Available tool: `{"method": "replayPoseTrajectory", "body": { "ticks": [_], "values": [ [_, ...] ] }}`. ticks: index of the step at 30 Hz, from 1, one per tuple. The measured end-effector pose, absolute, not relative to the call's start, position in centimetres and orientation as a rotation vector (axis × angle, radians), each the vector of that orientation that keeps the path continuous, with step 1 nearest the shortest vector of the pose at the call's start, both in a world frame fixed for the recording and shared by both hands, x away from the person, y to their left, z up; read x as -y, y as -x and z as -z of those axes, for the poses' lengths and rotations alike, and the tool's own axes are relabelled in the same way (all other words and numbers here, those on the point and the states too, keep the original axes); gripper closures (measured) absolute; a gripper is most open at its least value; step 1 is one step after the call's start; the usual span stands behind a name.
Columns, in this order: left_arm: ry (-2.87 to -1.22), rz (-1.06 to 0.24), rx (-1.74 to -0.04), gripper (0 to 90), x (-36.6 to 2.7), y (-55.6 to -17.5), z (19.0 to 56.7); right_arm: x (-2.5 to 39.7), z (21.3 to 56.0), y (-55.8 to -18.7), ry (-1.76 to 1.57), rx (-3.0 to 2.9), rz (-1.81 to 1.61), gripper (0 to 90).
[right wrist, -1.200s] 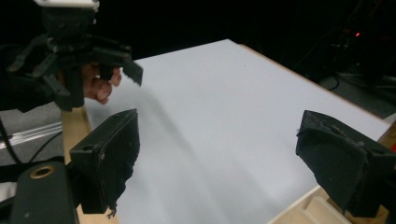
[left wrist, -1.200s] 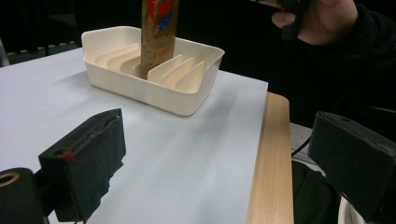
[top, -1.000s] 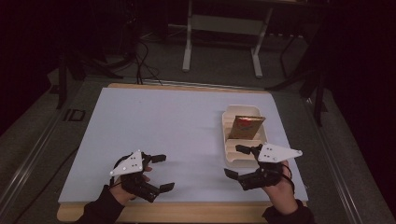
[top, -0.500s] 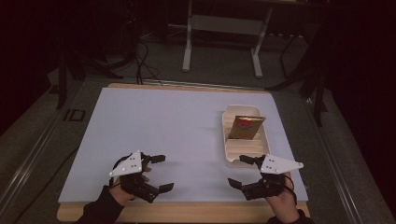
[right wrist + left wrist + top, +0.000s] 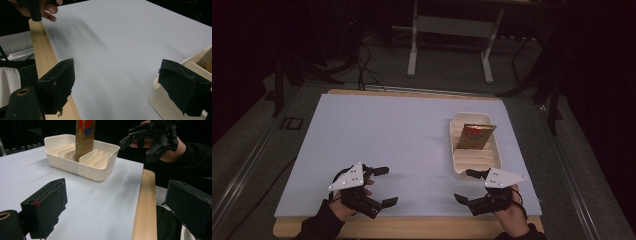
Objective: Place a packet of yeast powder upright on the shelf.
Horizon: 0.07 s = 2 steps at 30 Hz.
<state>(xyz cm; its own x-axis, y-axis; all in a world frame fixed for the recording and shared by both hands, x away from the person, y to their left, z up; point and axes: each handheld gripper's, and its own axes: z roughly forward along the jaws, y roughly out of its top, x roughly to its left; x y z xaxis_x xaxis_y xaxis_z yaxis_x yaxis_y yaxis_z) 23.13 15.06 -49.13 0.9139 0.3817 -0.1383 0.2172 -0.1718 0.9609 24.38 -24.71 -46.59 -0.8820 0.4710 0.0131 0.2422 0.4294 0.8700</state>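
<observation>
A cream slotted rack tray [image 5: 456, 155] [image 5: 82, 171] [image 5: 163, 103] sits at the right of the white sheet. A brown packet with a red print [image 5: 475, 136] [image 5: 85, 137] stands upright in one of its slots. My left gripper [image 5: 384, 186] [image 5: 117, 210] rests open near the front left edge, with nothing between its jaws. My right gripper [image 5: 467, 186] [image 5: 120, 87] is open too, low at the front right, just in front of the tray's near end and holding nothing. The left gripper view also shows the right gripper [image 5: 140, 140] in the person's hand beyond the tray.
A white sheet [image 5: 402, 145] covers the wooden table, whose bare front edge [image 5: 412, 227] [image 5: 145, 205] [image 5: 47, 60] runs close to both grippers. Metal stand legs [image 5: 447, 45] and cables [image 5: 362, 60] lie on the dark floor behind the table.
My right gripper has drawn back from the tray's near end toward the table's front edge, still open. The left gripper has not moved.
</observation>
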Motion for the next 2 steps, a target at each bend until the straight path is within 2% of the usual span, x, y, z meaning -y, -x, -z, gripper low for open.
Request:
{"method": "replayPoseTrajectory", "body": {
  "ticks": [2],
  "values": [
    [-1.760, -0.155, -0.452, 4.6, -15.05, -23.14, 49.19, 24.73, 46.66, -24.41, -0.620, -2.452, -1.434, 13.7]
  ]
}}
